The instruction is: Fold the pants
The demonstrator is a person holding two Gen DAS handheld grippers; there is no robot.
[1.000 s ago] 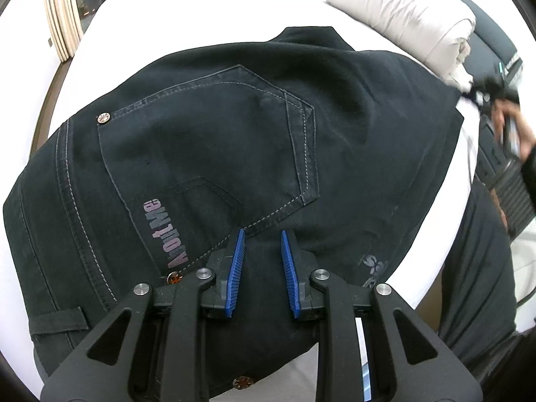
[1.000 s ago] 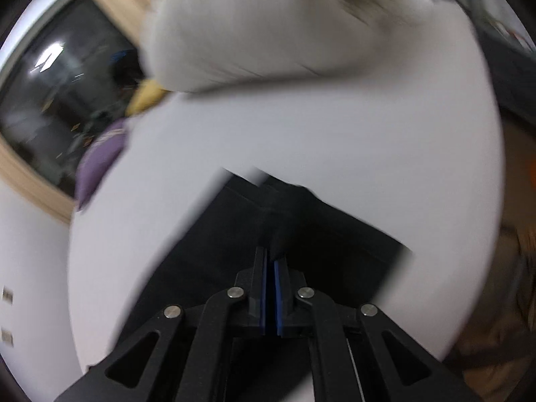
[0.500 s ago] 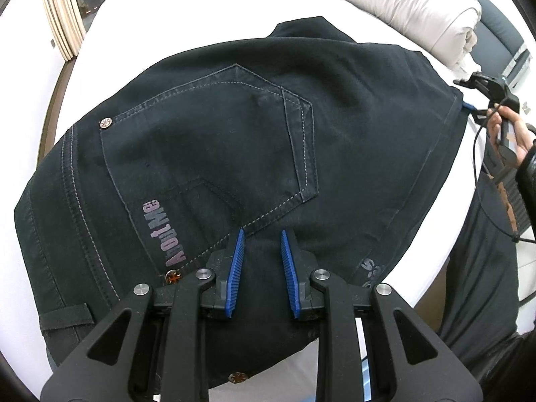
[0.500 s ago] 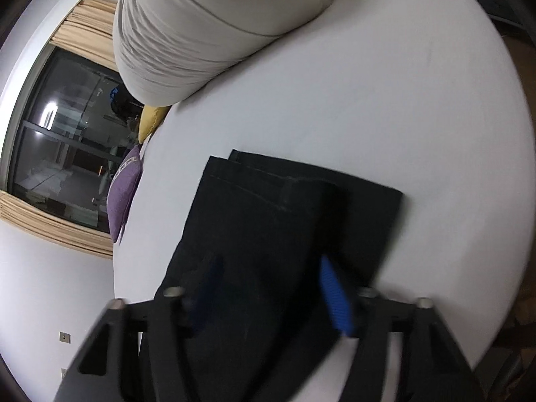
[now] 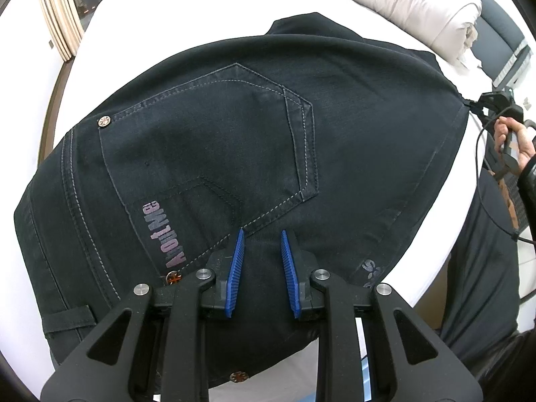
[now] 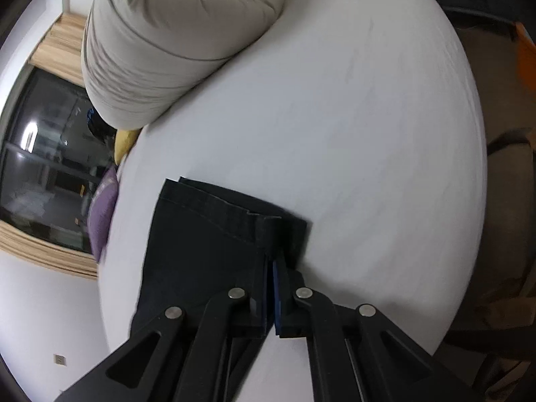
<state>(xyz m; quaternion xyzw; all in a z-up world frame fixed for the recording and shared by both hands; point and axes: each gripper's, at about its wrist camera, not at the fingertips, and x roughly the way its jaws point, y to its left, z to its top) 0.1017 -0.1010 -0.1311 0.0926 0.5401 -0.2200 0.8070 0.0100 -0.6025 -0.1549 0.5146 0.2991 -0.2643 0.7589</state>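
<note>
Your black denim pants are lying flat on the white bed, back pocket up. Your left gripper is hovering over the seat, jaws parted and grasping nothing. Your right gripper has just been closing, its jaws now clenching the pants' hem corner.

bed: white sheet | rolled beige duvet | purple cushion

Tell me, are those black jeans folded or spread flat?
Folded: in the right wrist view the black jeans show stacked hem layers lying on the white bed.
</note>
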